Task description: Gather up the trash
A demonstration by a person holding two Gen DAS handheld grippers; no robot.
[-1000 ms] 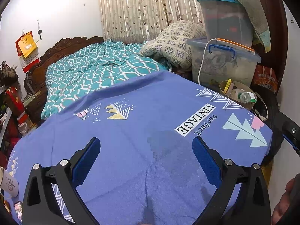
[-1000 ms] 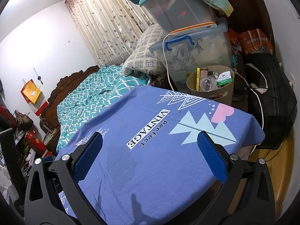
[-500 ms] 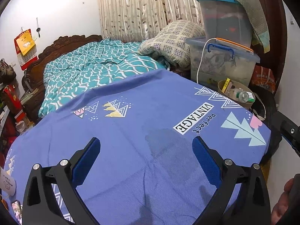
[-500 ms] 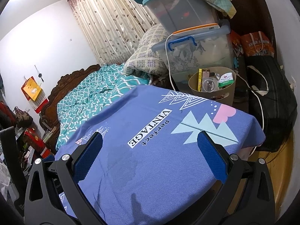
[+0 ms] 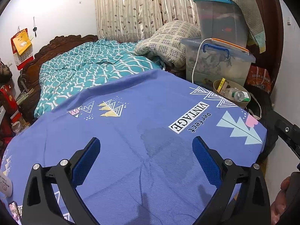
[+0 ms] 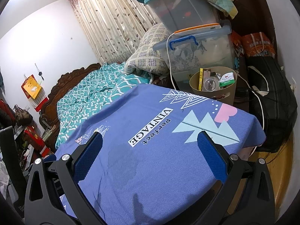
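Partly hidden behind the worktop's [image 6: 159, 168] far edge, the tan bin [image 6: 229, 95] shows only its rim and upper wall at right of centre. Its trash is jumbled: a clear bottle [image 6: 211, 84] faces the right camera mouth-on, its long axis toward the lens. Both grippers, left [image 5: 146, 159] and right [image 6: 150, 154], hover level over the blue cloth, jaws spread wide, grasping nothing.
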